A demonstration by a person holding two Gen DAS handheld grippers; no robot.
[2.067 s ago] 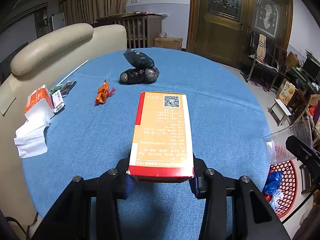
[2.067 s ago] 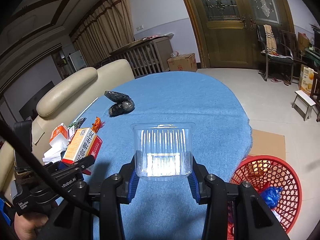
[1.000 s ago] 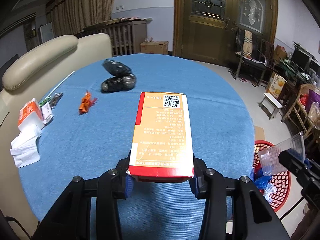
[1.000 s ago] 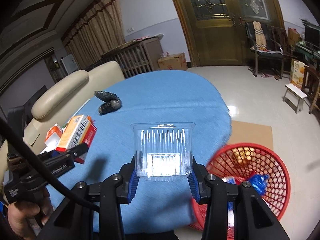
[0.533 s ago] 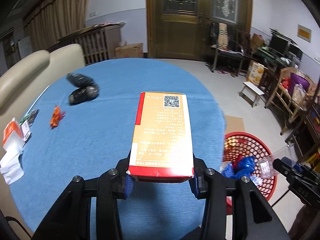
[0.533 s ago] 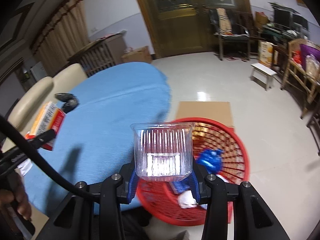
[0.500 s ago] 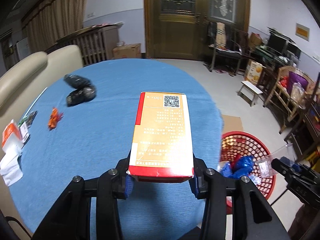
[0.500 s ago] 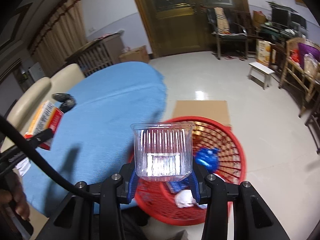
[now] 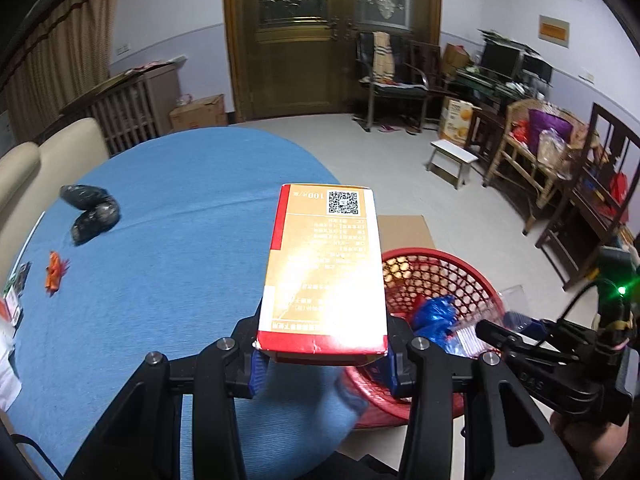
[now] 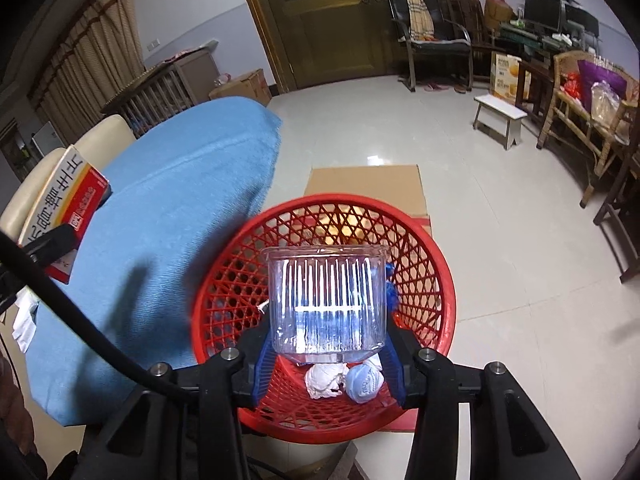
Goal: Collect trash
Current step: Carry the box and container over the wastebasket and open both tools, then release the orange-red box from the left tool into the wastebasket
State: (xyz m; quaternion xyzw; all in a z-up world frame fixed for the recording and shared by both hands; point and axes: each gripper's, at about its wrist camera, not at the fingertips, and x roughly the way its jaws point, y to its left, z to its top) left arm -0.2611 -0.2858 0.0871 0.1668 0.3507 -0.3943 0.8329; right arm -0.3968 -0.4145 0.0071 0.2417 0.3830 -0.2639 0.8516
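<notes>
The round table [image 9: 160, 248], covered in blue cloth, ends just beside a red mesh basket [image 10: 224, 280] that stands on the pale tiled floor [image 10: 500, 216], partly on a flat sheet of cardboard [image 10: 364, 180]. Open floor runs from the basket to the wooden double door [image 9: 316, 40], with a small white stool [image 10: 500, 114] and chairs along the far side.

The left gripper [image 9: 324, 360] is clamped on an orange and red carton [image 9: 324, 272], held over the table's edge next to the basket. The right gripper [image 10: 328, 364] is above the basket with a clear ribbed plastic tub [image 10: 326, 308] between its blue pads; its jaws have just been opening, and whether the pads press on the tub now cannot be told.

Inside the basket lie a white crumpled wad [image 10: 324, 378], a pale blue ball [image 10: 364, 382] and blue plastic [image 9: 432, 312]. On the table are a dark bag [image 9: 90, 214] and an orange wrapper [image 9: 56, 270].
</notes>
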